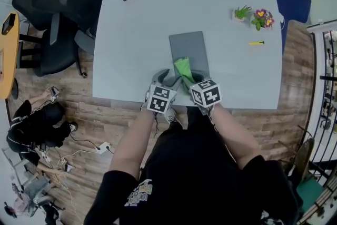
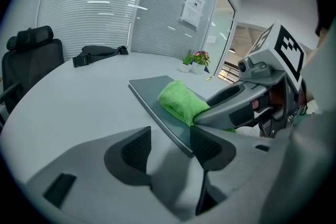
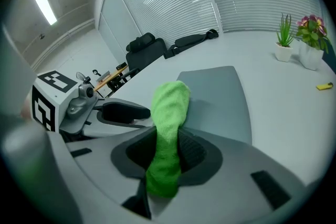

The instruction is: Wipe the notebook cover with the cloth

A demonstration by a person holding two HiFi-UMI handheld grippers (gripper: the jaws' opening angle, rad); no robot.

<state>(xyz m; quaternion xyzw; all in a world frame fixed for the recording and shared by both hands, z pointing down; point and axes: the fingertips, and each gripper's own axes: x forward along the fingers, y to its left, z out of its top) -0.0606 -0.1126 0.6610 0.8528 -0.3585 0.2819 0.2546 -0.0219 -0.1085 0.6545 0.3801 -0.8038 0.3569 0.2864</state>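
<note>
Head cam overhead — L/R cams low, close; all share notebook (image 1: 188,48).

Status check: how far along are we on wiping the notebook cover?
Done: the right gripper is shut on the green cloth. In hand: the cloth's free end lies on the near part of the grey notebook. The left gripper is open at the notebook's near corner, gripping nothing. Left: the far part of the cover lies uncovered; whether any stroke has been made cannot be told.
</note>
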